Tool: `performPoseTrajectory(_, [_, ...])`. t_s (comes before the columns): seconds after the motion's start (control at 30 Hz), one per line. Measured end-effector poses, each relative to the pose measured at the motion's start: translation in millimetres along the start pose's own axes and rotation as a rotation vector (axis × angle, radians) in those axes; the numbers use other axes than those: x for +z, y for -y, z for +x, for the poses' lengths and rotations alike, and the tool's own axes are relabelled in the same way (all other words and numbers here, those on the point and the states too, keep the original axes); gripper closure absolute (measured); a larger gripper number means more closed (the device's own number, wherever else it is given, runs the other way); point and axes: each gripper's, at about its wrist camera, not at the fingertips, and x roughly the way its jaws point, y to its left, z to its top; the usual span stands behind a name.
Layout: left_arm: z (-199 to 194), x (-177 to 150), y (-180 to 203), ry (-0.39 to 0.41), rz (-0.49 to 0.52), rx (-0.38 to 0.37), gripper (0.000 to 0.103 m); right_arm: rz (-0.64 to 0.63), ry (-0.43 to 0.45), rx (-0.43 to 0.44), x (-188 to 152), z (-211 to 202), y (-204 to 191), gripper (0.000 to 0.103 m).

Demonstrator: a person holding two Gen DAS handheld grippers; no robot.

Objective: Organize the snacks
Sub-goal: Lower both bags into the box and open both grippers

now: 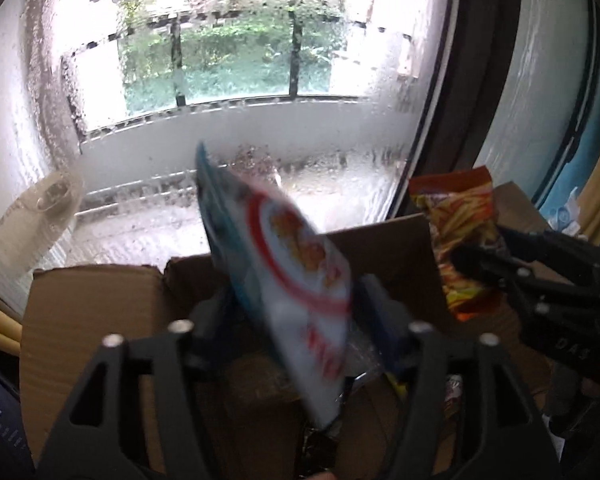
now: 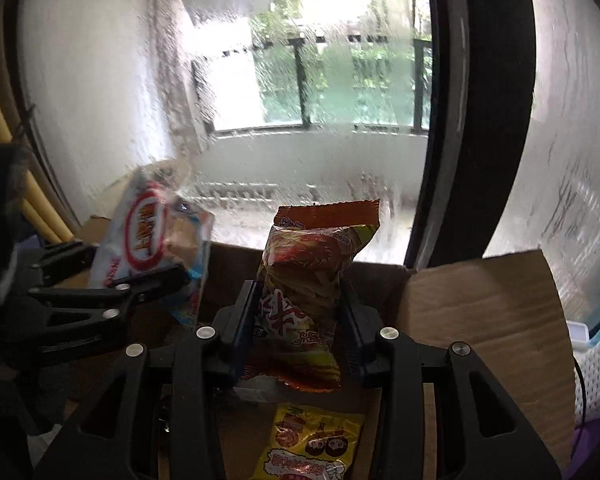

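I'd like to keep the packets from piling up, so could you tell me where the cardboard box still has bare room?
Bare cardboard floor shows inside the cardboard box, left of the white packet. Crowded: right of that packet, where wrappers lie under the orange packet, including a yellow packet. The open flap is bare too.

Black fingers (image 2: 246, 320), silver screws (image 2: 205, 332)

- The white and blue snack bag (image 1: 296, 280) was smeared by motion blur; its lettering could not be read.
- The yellow packet (image 2: 314, 446) was cut off by the bottom edge.
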Motion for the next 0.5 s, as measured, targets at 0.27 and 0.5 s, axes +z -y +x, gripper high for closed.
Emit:
performPoseTrajectory(0.27, [-10,5,1,0.03,0.005,0.035,0.029,0.001,0.024,-0.047,4,-8,10,0.046])
performPoseTrajectory(0.5, [-18,5,3,0.034,0.014,0.059,0.028,0.003,0.027,-0.051,2,-19,8,0.046])
